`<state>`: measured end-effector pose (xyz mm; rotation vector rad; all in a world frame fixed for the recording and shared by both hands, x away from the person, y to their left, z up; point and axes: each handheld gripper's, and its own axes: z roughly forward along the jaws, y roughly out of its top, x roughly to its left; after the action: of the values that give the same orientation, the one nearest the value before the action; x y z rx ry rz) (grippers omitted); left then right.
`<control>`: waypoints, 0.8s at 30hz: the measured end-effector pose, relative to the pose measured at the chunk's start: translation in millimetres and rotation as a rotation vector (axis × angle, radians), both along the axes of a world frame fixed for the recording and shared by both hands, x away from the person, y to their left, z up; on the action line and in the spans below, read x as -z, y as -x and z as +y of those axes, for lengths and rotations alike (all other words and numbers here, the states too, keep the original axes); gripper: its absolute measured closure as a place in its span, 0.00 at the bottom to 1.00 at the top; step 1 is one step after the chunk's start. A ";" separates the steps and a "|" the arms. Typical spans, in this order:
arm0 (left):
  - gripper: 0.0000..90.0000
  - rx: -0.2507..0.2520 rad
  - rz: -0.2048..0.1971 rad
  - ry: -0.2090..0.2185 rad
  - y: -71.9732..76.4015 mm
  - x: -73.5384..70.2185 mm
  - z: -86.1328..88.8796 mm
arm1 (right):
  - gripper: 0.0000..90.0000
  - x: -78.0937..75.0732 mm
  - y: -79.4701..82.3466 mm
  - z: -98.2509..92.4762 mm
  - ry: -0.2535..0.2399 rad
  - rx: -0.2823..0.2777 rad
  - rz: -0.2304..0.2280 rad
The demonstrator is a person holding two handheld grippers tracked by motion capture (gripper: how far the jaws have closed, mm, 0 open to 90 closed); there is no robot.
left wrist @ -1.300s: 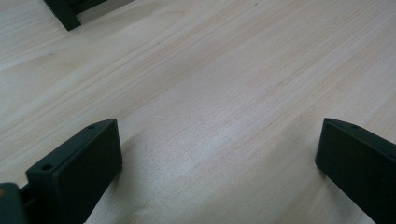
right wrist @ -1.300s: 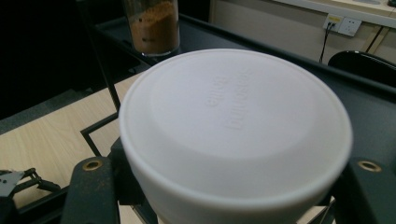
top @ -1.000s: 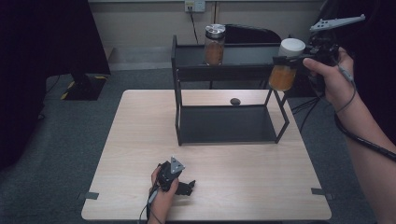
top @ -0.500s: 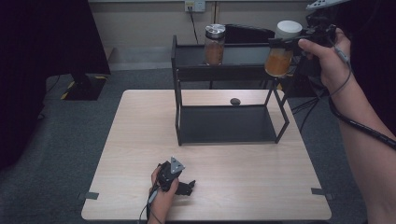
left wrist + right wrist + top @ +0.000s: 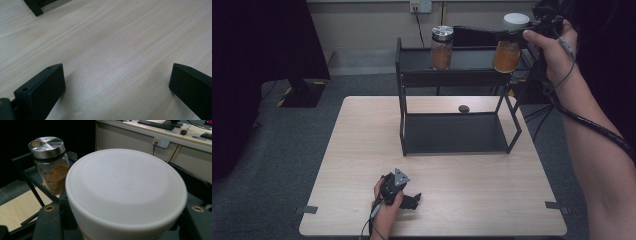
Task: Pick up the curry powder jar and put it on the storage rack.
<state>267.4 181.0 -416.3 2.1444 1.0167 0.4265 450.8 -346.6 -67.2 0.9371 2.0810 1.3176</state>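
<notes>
Right gripper (image 5: 518,34) grips my white-lidded jar (image 5: 507,48) above the black rack's top shelf (image 5: 472,59), right of the steel-lidded jar (image 5: 442,47). Left gripper (image 5: 404,196) rests released on the pale wooden table (image 5: 362,150); grey carpet (image 5: 272,150) surrounds it.

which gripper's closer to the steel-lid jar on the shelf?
Right. The right gripper holds the white-lid jar just beside the steel-lid jar; the left gripper rests on the table's near edge.

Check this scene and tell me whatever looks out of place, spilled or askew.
Nothing is spilled or damaged. The steel-lidded jar stands upright on the black rack's top shelf; the white-lidded jar hangs upright in the right gripper. One stray: a small dark object on the table behind the rack.
</notes>
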 end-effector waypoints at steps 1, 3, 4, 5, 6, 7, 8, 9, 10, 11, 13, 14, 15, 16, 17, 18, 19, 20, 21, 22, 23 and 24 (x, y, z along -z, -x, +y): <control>0.00 0.000 0.000 0.000 0.0 0.0 0.0 | 0.38 1.1 -2.6 0.4 -0.010 0.002 0.003; 0.00 0.000 0.000 0.000 0.0 0.0 0.0 | 0.38 3.9 -7.1 0.7 -0.039 0.014 0.009; 0.00 -0.001 0.001 0.002 0.0 0.1 0.0 | 0.38 4.4 -8.5 2.4 -0.040 0.026 0.009; 0.00 -0.001 0.000 0.002 0.1 0.1 0.0 | 0.37 4.7 -9.6 4.8 -0.034 0.038 0.003; 0.00 -0.001 0.000 0.001 0.0 0.1 0.0 | 0.38 5.2 -10.8 6.8 -0.027 0.049 -0.004; 0.00 -0.001 0.000 0.001 0.1 0.1 0.0 | 0.37 5.4 -12.3 8.6 -0.022 0.062 -0.004; 0.00 -0.002 0.001 0.002 0.1 0.2 -0.1 | 0.37 6.3 -14.2 9.7 -0.022 0.072 -0.002; 0.00 -0.002 0.001 0.002 0.1 0.2 -0.1 | 0.37 7.2 -15.9 10.7 -0.020 0.082 0.000; 0.00 -0.002 0.001 0.002 0.1 0.2 -0.1 | 0.38 8.9 -16.6 12.4 -0.016 0.096 -0.004; 0.00 -0.002 0.001 0.002 0.1 0.2 -0.1 | 0.37 11.1 -16.9 14.0 -0.013 0.110 -0.014; 0.00 -0.002 0.001 0.002 0.1 0.2 -0.1 | 0.37 14.4 -18.1 16.7 -0.013 0.141 -0.019; 0.00 -0.002 0.001 0.002 0.1 0.1 -0.1 | 0.37 15.2 -20.0 16.7 -0.012 0.144 -0.014; 0.00 -0.001 0.001 0.002 0.1 0.1 -0.1 | 0.37 15.4 -22.4 16.7 -0.012 0.147 -0.003; 0.00 -0.001 0.001 0.002 0.1 0.1 -0.1 | 0.37 18.7 -22.7 15.6 -0.036 0.156 -0.009; 0.00 -0.001 0.001 0.002 0.1 0.1 -0.1 | 0.37 18.5 -24.1 15.4 -0.034 0.153 -0.006; 0.00 -0.001 0.001 0.002 0.1 0.1 0.0 | 0.37 18.2 -24.6 15.8 -0.033 0.154 -0.006; 0.00 -0.001 0.001 0.002 0.1 0.1 -0.1 | 0.37 18.2 -24.7 17.1 -0.032 0.160 -0.007; 0.00 -0.002 0.001 0.002 0.1 0.2 -0.1 | 0.37 18.5 -24.9 18.4 -0.030 0.163 -0.009; 0.00 -0.001 0.001 0.002 0.1 0.1 -0.1 | 0.37 19.0 -25.0 19.3 -0.029 0.162 -0.011; 0.00 -0.001 0.001 0.002 0.1 0.1 -0.1 | 0.37 19.5 -25.1 20.4 -0.027 0.162 -0.014; 0.00 -0.001 0.001 0.002 0.1 0.1 -0.1 | 0.37 19.0 -25.0 21.4 -0.022 0.161 -0.015; 0.00 -0.001 0.001 0.002 0.1 0.1 -0.1 | 0.37 18.4 -25.0 22.2 -0.019 0.161 -0.013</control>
<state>267.3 180.9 -416.5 2.1423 1.0186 0.4253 475.9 -324.5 -85.5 1.0774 1.9415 1.2585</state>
